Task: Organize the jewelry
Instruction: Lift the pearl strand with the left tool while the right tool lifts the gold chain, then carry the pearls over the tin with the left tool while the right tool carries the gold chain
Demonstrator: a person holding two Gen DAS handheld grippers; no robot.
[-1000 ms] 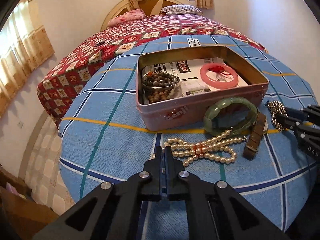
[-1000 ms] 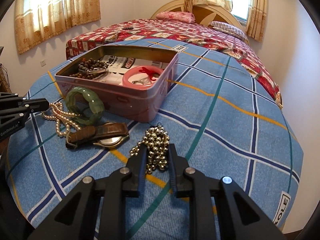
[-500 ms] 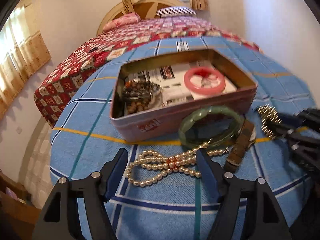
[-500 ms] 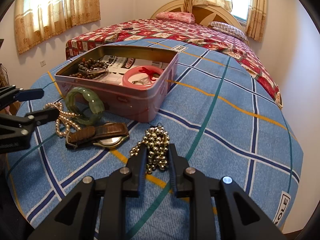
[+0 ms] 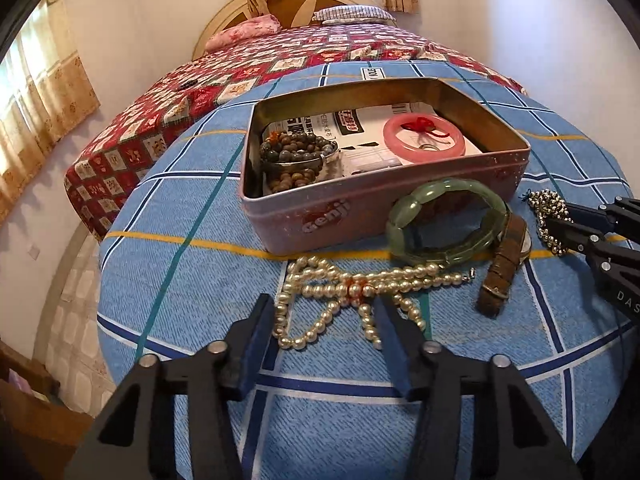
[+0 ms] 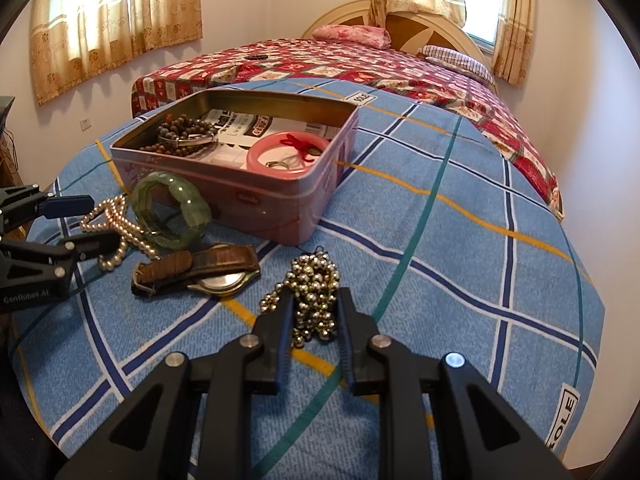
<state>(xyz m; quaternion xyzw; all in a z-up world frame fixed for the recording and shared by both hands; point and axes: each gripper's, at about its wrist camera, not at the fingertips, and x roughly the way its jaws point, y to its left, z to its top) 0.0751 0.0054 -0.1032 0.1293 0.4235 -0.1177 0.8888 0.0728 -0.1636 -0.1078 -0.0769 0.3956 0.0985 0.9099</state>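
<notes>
A pink tin box (image 5: 360,216) (image 6: 256,204) on the blue checked cloth holds dark bead bracelets (image 5: 296,156) and a pink bangle (image 5: 424,136). In front lie a pearl necklace (image 5: 352,288) (image 6: 116,224), a green jade bangle (image 5: 444,220) (image 6: 172,208), a brown strap watch (image 5: 504,268) (image 6: 200,268) and a silver bead chain (image 6: 316,296) (image 5: 550,216). My left gripper (image 5: 324,312) is open, its fingers on either side of the pearl necklace. My right gripper (image 6: 314,308) stands partly closed around the silver bead chain, which lies on the cloth.
The round table (image 6: 460,240) drops off close behind both grippers. A bed with a red patterned cover (image 6: 360,64) stands beyond the table. A cardboard box (image 5: 28,400) is on the floor at the left.
My left gripper has opened from shut and moved forward and down over the pearl necklace. My right gripper has stayed around the silver bead chain.
</notes>
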